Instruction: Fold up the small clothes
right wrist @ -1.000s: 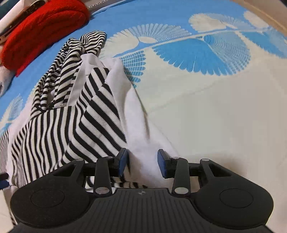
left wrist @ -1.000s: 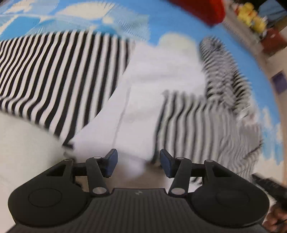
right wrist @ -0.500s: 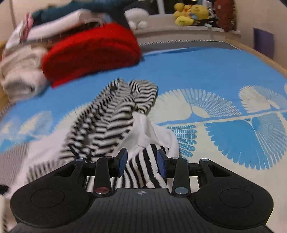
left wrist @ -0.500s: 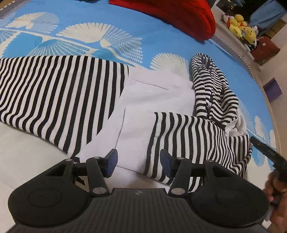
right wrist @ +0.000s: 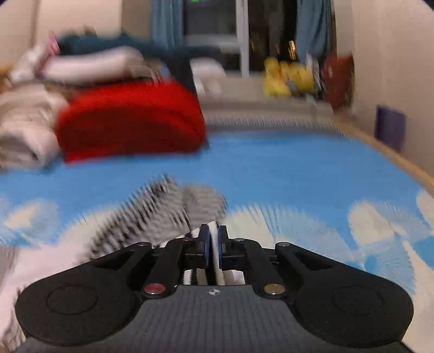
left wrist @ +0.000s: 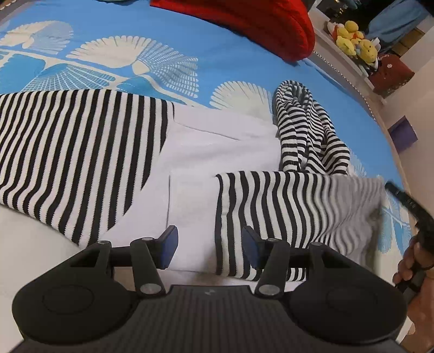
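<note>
Since a second ago my right tongs (right wrist: pixel 213 245) have swung up from the bed and just closed, pinching a fold of the black-and-white striped knit garment (left wrist: pixel 81 152). It lies spread on the blue fan-patterned bedspread (left wrist: pixel 190 40), long axis running left to right before my half-open, empty left tongs (left wrist: pixel 210 249), its right end lifted.

A bedroom in a home.
The work surface is a bed (left wrist: pixel 217 51) under a blue sheet printed with pale fan shapes. Folded clothes are piled at its far side, among them a red knit (right wrist: pixel 130 119). Yellow plush toys (left wrist: pixel 352 40) sit on a ledge beyond, and blue curtains (right wrist: pixel 312 27) flank a dark window (right wrist: pixel 214 19). The walls are plain and cream.
</note>
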A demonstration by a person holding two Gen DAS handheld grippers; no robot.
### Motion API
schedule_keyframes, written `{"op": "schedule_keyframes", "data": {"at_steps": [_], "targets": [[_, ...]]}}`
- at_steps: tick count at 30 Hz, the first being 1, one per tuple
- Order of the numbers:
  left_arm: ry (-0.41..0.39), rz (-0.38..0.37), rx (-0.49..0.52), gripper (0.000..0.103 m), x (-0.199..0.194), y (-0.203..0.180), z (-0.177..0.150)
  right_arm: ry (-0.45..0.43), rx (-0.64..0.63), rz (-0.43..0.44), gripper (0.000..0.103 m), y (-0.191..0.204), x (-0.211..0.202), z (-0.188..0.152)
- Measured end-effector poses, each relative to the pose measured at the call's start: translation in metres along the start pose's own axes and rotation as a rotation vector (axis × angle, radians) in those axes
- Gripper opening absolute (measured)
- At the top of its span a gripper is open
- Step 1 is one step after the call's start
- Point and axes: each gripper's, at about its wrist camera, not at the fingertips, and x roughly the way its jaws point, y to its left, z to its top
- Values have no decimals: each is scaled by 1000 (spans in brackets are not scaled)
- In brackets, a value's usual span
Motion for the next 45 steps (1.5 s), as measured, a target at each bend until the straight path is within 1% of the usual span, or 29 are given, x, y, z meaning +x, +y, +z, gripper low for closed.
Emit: {"op": "schedule_keyframes", "data": {"at_steps": [1,3,6,8,10,12,13,14,17,20,21,22,24,25,26,27,28,29,30,31,32,33,34,36,37,39,40,43,45], "targets": [[1,-2,6,57,1,-1,0,39,20,-26,9,-5,2,-4],[2,-7,17,57,1,-3,-1,77,83,-34,10,-18,-4,-9],[0,-20,30,57,0,-5,-1,127,103,47,17,-25,-20,-15],[-3,-18,37,57,-1,-6,0,222,73,120,27,-26,-24,-31],[-3,-16,45,57,-1,-7,-2,366,6,149,28,-22,-17,-57],[-2,-8,58,57,0,-9,-4,433,-67,124,28,-18,-14,-80],[-1,-5,64,57,1,-10,-5,449,-91,110,23,-18,-14,-87],[2,1,69,57,3,-10,-7,451,-96,94,2,-19,-16,-91],[11,9,73,57,8,-12,-11,454,-31,79,0,-38,-27,-89],[19,13,94,57,13,-17,-14,479,-26,-20,0,-64,-33,-90],[19,16,100,57,15,-19,-14,498,-4,-26,0,-74,-35,-93],[19,19,103,57,16,-19,-15,491,25,-9,0,-80,-40,-95],[17,24,101,57,17,-20,-15,391,83,104,1,-84,-51,-85],[18,26,101,57,17,-20,-15,342,71,151,3,-78,-55,-79],[19,28,103,57,18,-21,-16,301,32,187,15,-68,-59,-74],[19,30,106,57,18,-21,-16,294,-24,215,25,-56,-60,-72],[20,32,109,57,19,-22,-17,307,-75,232,44,-44,-57,-74],[23,34,113,57,20,-23,-17,328,-121,242,47,-34,-53,-78],[23,32,118,57,20,-24,-17,364,-163,260,47,-25,-47,-85],[23,28,121,57,20,-26,-17,396,-202,269,44,-18,-43,-91],[24,26,123,57,20,-26,-18,412,-258,253,32,-12,-37,-97],[25,25,124,57,21,-27,-18,413,-310,208,17,-9,-36,-102],[26,25,125,57,21,-27,-18,417,-323,169,7,-13,-35,-103],[29,29,128,57,24,-28,-18,422,-215,193,0,-29,-37,-95],[33,30,127,57,26,-28,-18,419,-194,202,0,-35,-42,-91],[40,21,126,57,27,-30,-18,426,-223,203,0,-44,-51,-88],[42,10,128,57,27,-32,-19,443,-225,204,0,-46,-53,-90],[40,-7,145,57,26,-38,-22,561,-218,222,0,-57,-52,-105],[45,3,153,57,27,-38,-23,554,-218,236,1,-59,-58,-102]]}}
